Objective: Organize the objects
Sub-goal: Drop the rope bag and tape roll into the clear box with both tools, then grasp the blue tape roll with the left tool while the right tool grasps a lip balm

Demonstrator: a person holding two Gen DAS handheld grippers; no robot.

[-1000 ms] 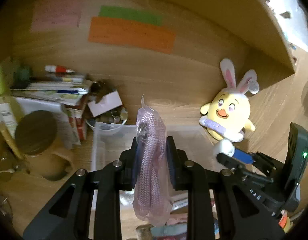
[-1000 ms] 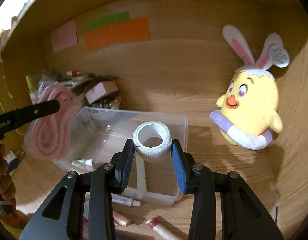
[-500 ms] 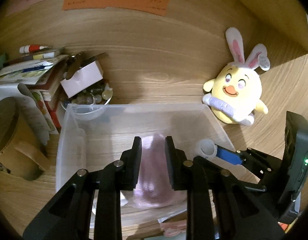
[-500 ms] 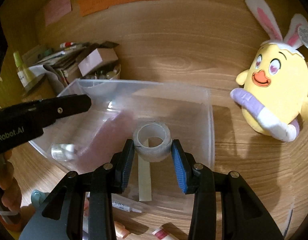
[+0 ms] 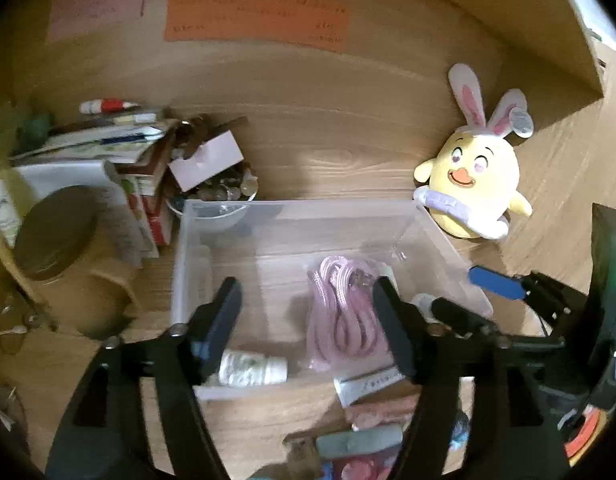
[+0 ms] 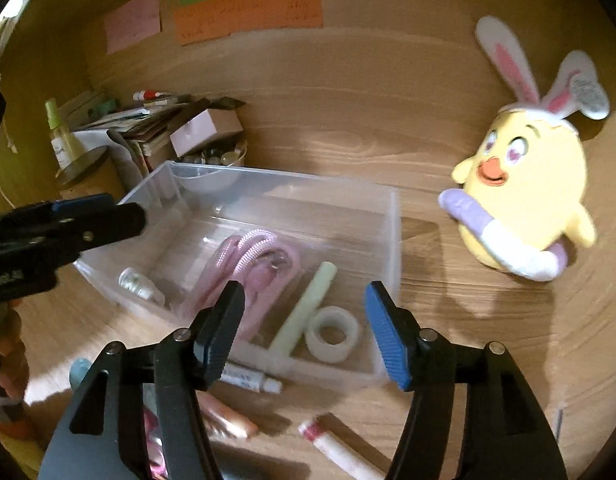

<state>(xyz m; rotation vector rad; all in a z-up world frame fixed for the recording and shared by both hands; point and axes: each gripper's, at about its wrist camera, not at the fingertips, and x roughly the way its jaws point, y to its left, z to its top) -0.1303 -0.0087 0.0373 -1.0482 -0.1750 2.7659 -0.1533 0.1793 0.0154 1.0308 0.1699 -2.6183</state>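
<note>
With both tools wide, clear bin (image 6: 392,216) w/ pink cord (image 6: 243,256), tape roll (image 6: 334,334)

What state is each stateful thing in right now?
left gripper: open, holding nothing.
right gripper: open, holding nothing.
clear plastic bin: lidless, upright on the desk.
pink cord: bundled, lying in the bin.
tape roll: lying flat in the bin.
pale green stick: lying in the bin beside the tape roll.
chick plush: upright against the wall.

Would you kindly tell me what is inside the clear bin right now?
The bin holds a pink cord, a tape roll, a pale stick and a small white bottle. The cord and the jaws may cover more.
</note>
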